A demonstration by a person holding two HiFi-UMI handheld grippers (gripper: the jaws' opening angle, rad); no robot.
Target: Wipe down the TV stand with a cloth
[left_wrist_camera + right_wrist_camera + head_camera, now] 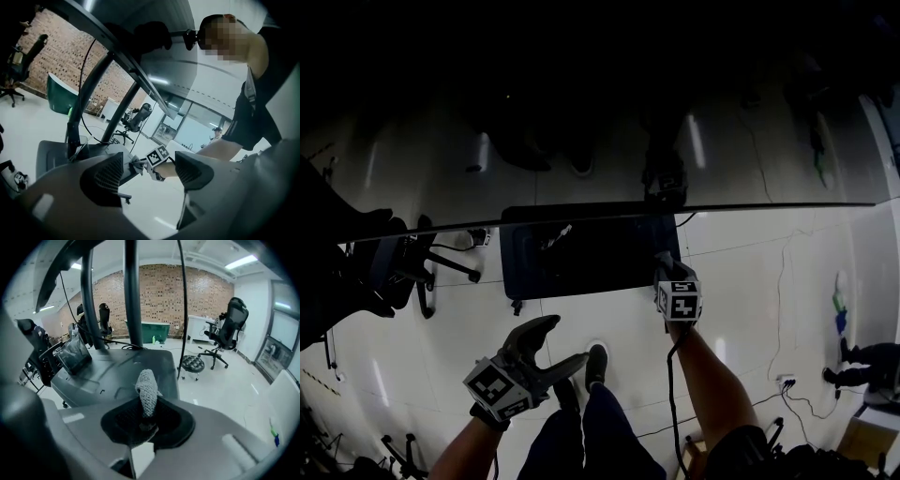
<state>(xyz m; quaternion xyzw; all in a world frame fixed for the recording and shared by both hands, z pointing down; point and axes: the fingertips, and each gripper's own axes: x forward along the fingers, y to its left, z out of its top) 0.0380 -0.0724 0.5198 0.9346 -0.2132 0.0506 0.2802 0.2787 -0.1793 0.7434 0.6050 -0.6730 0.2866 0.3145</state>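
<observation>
clamping the cloth (148,390) in the closed right gripper (146,420), we hold it at the near edge of the tv stand (117,371) for wiping; the left gripper (147,171) hangs open, empty.

1. Scanning for print: no word, number or brand mark is clear enough to read in any view.
2. The nearest thing to a sign is the left marker cube (499,386), at the rear of the left tongs (558,345). Its faces carry black-and-white square patterns, only blocks and no letters.
3. It's the same on the right marker cube (679,300), just behind the right tongs (664,262): a blocky black-and-white pattern with nothing to spell out.
4. In the left gripper view, the right marker cube (158,156) shows beyond the gap between the left tongs' jaws. Its face shows a pattern only, no lettering.
</observation>
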